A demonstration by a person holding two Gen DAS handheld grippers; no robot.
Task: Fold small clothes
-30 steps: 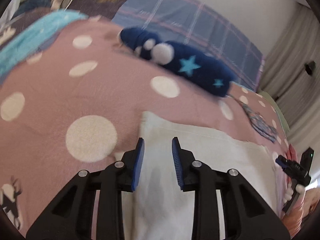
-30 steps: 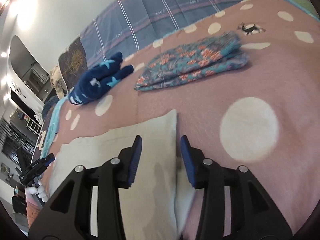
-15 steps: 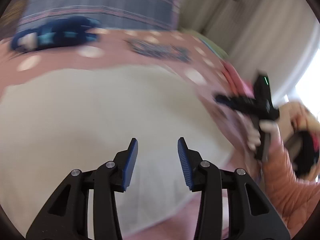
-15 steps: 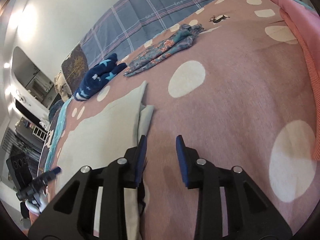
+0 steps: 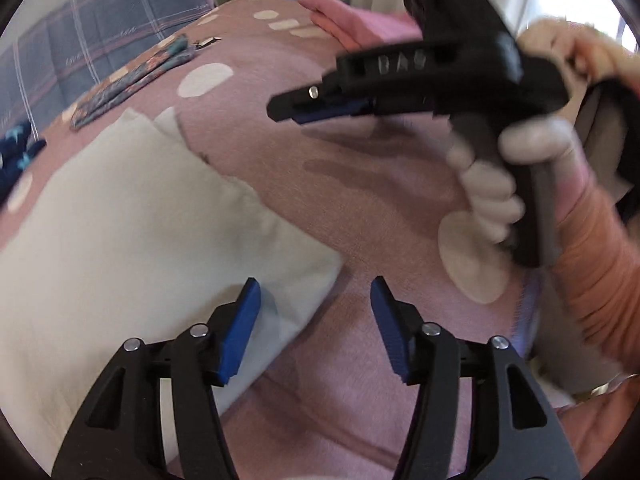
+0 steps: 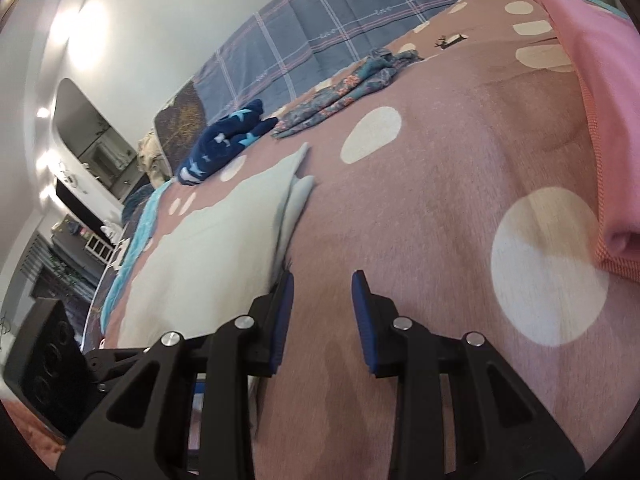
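A folded cream garment (image 5: 132, 240) lies flat on the pink polka-dot blanket (image 5: 360, 184); it also shows in the right wrist view (image 6: 224, 232). My left gripper (image 5: 316, 320) is open and empty at the garment's near right corner, its left pad over the cloth. My right gripper (image 6: 322, 316) is open and empty just right of the garment's edge, over bare blanket. In the left wrist view the right gripper (image 5: 320, 108) hovers above the blanket, held by a gloved hand.
A folded floral garment (image 6: 348, 84), a navy star-print garment (image 6: 224, 140) and a pink garment (image 6: 592, 80) lie further off on the blanket (image 6: 440, 200). A plaid blue cover (image 6: 340, 28) lies behind. Furniture stands at the far left.
Both grippers drew away from the cream garment's far edge. The left swung right to its near corner and opened wider. The right moved off the cloth onto bare blanket.
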